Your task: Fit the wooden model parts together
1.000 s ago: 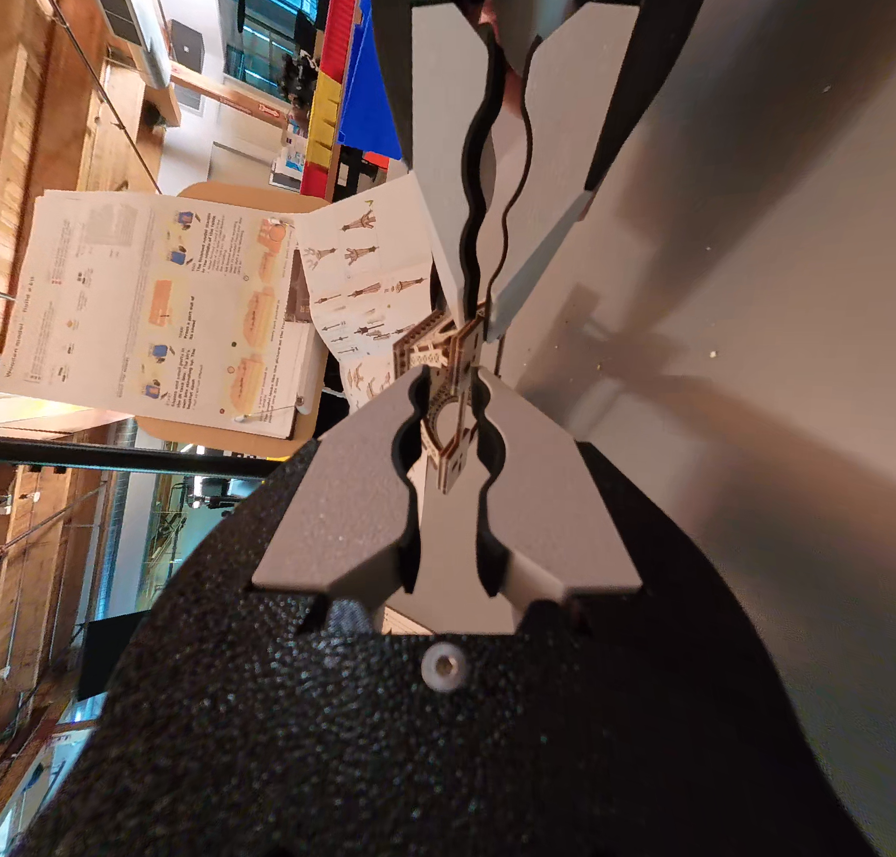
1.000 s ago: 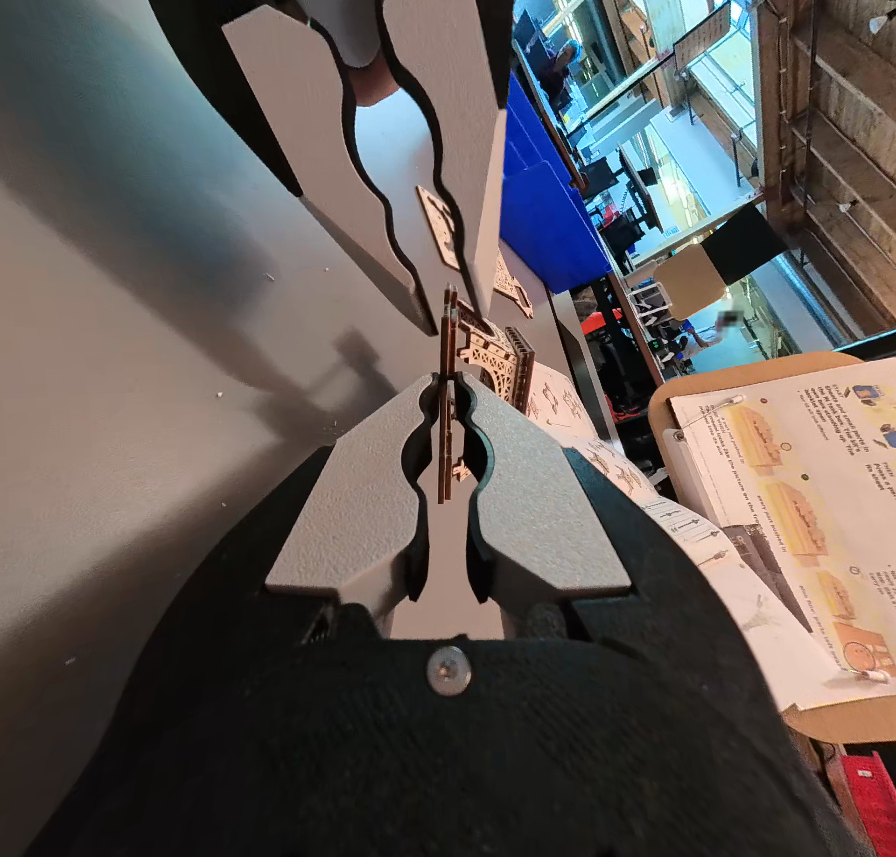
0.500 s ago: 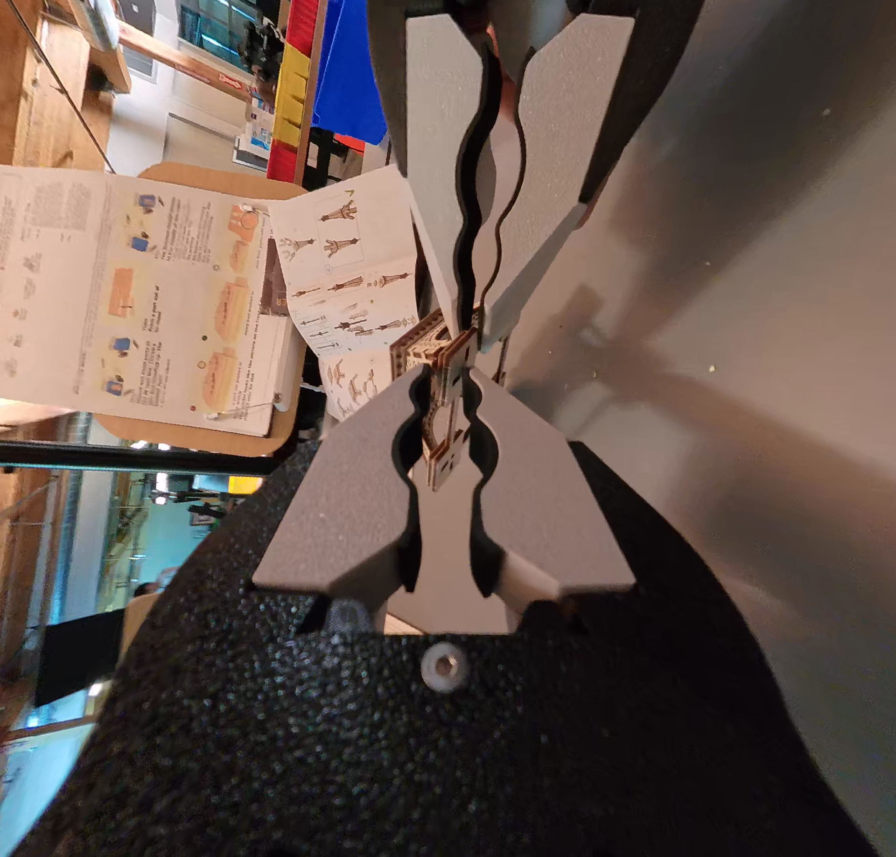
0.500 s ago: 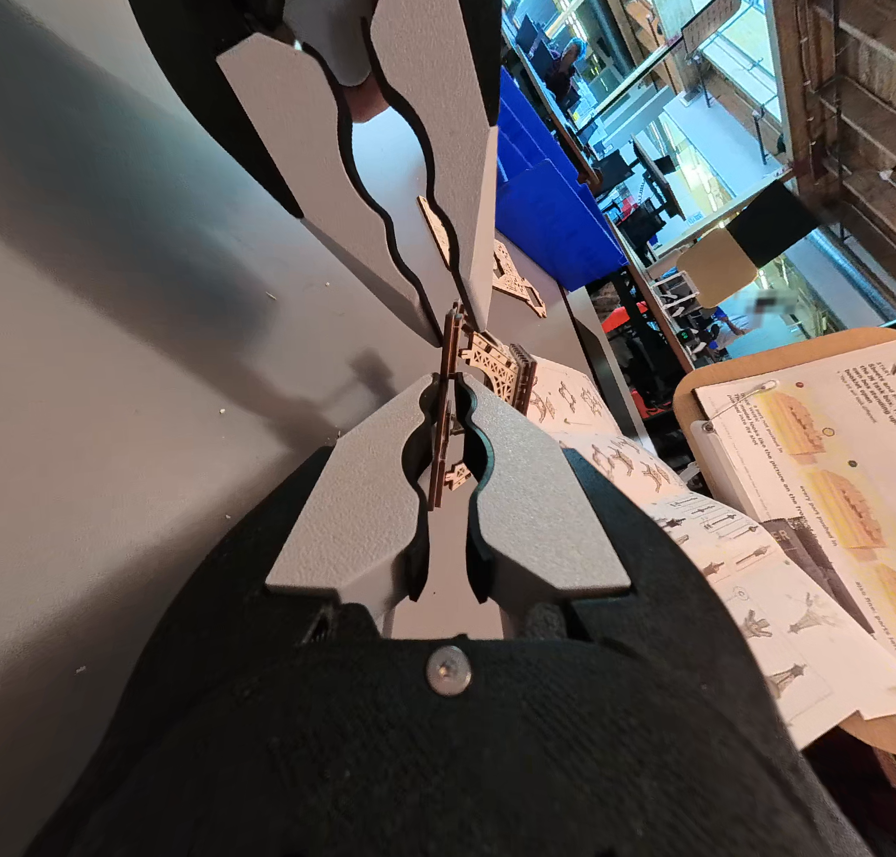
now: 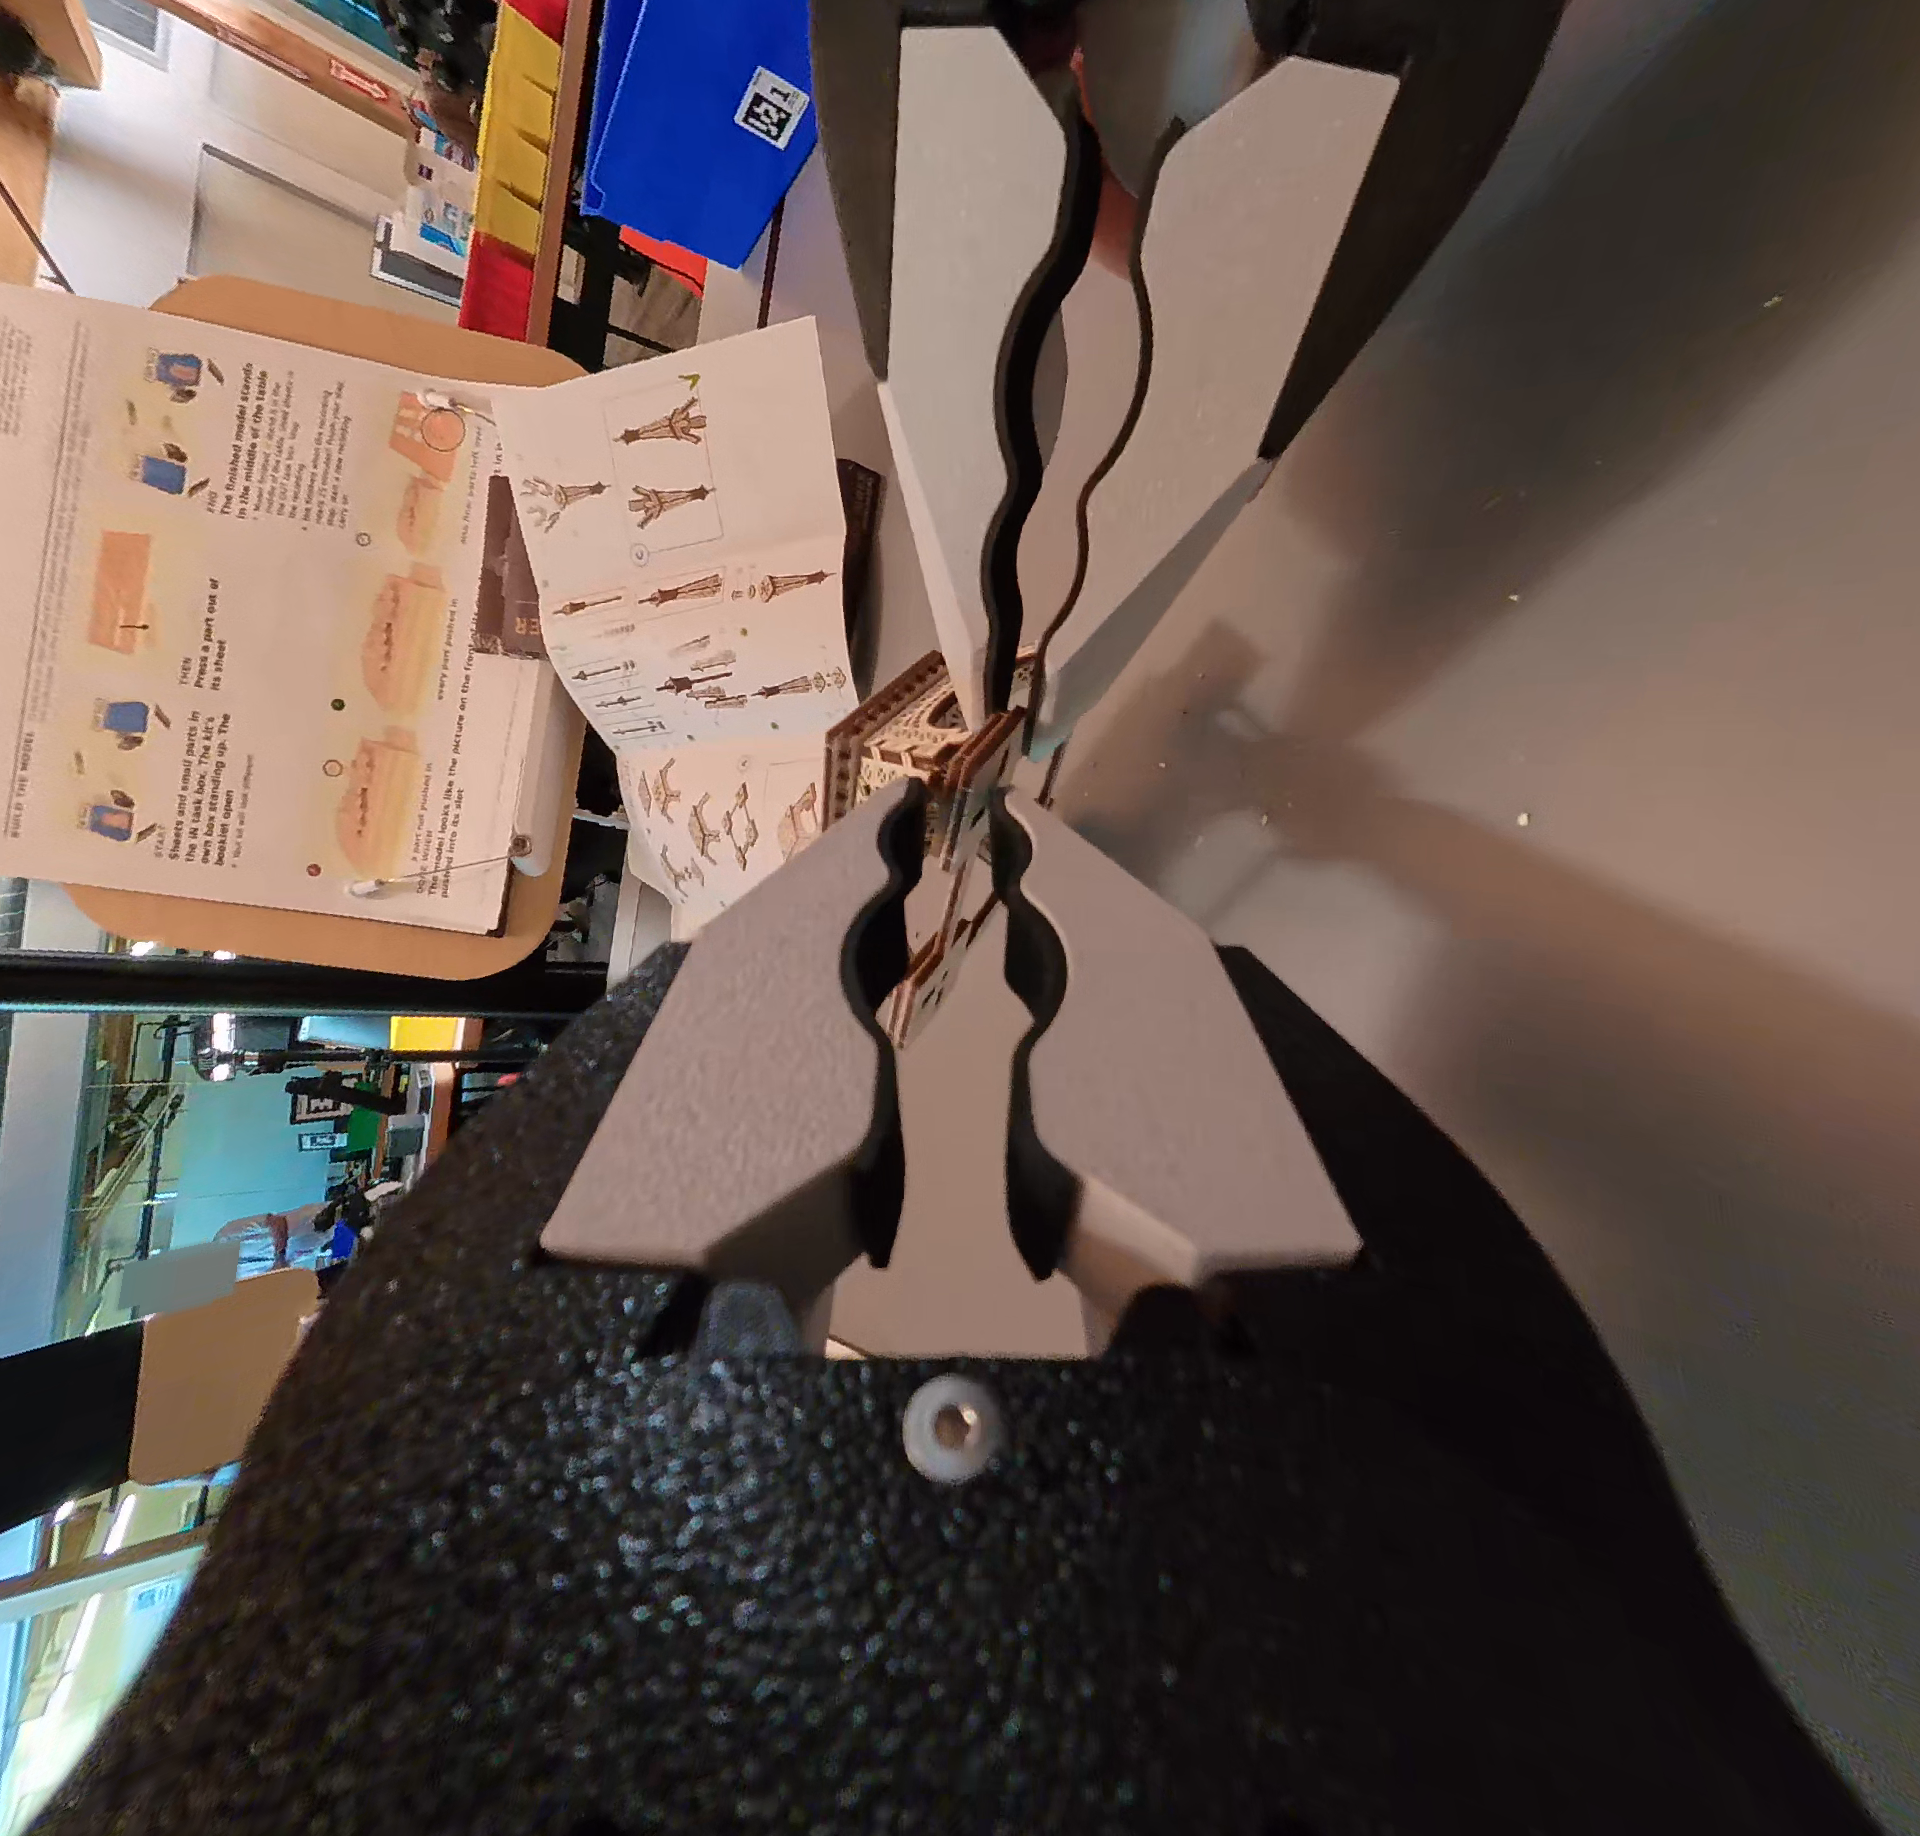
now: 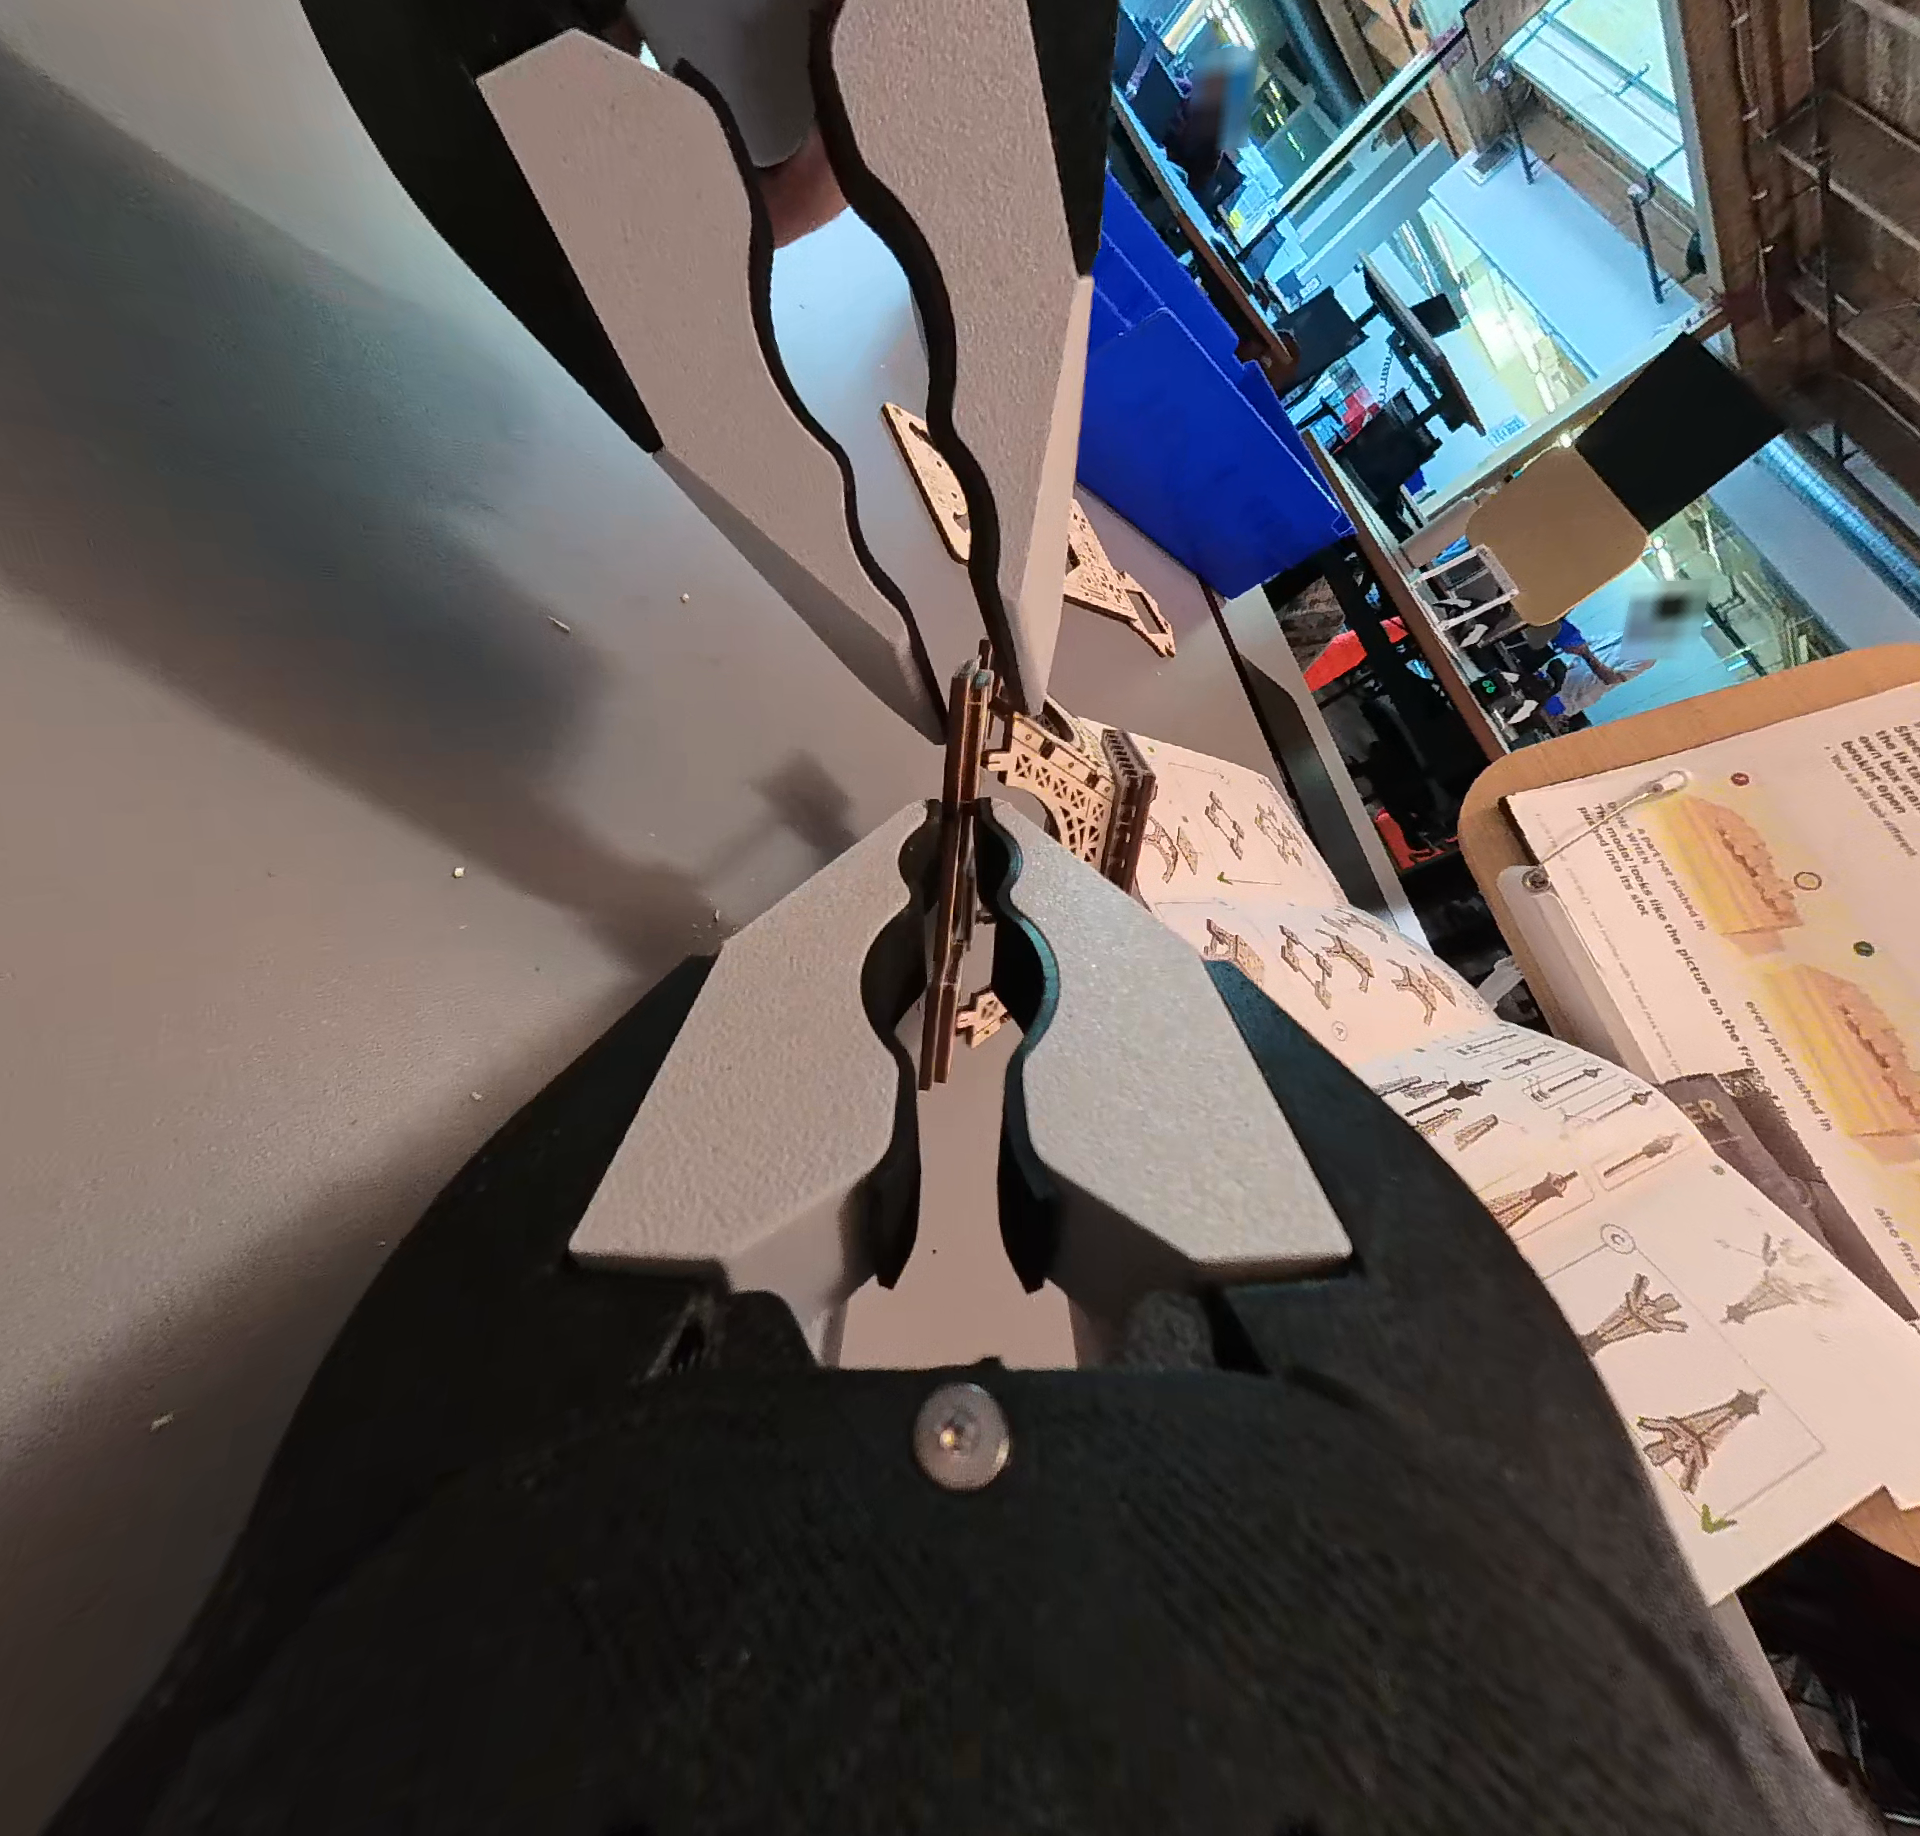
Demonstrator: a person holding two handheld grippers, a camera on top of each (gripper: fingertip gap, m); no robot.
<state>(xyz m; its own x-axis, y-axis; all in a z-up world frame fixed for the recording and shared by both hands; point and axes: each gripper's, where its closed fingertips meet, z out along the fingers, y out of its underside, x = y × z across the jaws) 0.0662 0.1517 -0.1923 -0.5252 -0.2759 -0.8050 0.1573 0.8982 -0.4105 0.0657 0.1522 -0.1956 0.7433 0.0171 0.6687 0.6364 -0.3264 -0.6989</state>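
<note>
While my left gripper (image 5: 951,830) looks along its fingers (image 5: 758,1048), I see them closed on a flat wooden part (image 5: 940,965) held edge-on, its long axis running up the frame toward the centre. Straight ahead, the right gripper (image 5: 1013,716) comes down from the top of the frame, tip to tip with mine. Where the two tips meet, a lattice tower piece (image 5: 894,737) juts to the left of centre. The join sits just ahead of my fingers, so I judge the coming push must go straight along that axis. On the left of the frame lie one clipboard (image 5: 312,939) with a sheet and one folded booklet (image 5: 717,581), with one blue bin (image 5: 696,93) at the top.

From the right wrist view, my right gripper (image 6: 961,830) has its fingers (image 6: 1153,1069) closed on the part (image 6: 951,965), which looks like two thin layers face to face, again edge-on and pointing up the frame. The left gripper (image 6: 971,685) reaches down from the top, its fingers pinching the upper end of the same assembly. The tower piece (image 6: 1081,799) branches to the right of centre here. Neither gripper is nearer; both meet at the joint. Beyond, on the grey surface (image 6: 312,851), I count two loose flat parts (image 6: 935,482), partly hidden by the left fingers. The booklet (image 6: 1558,1215) and clipboard (image 6: 1558,747) lie at the right.
</note>
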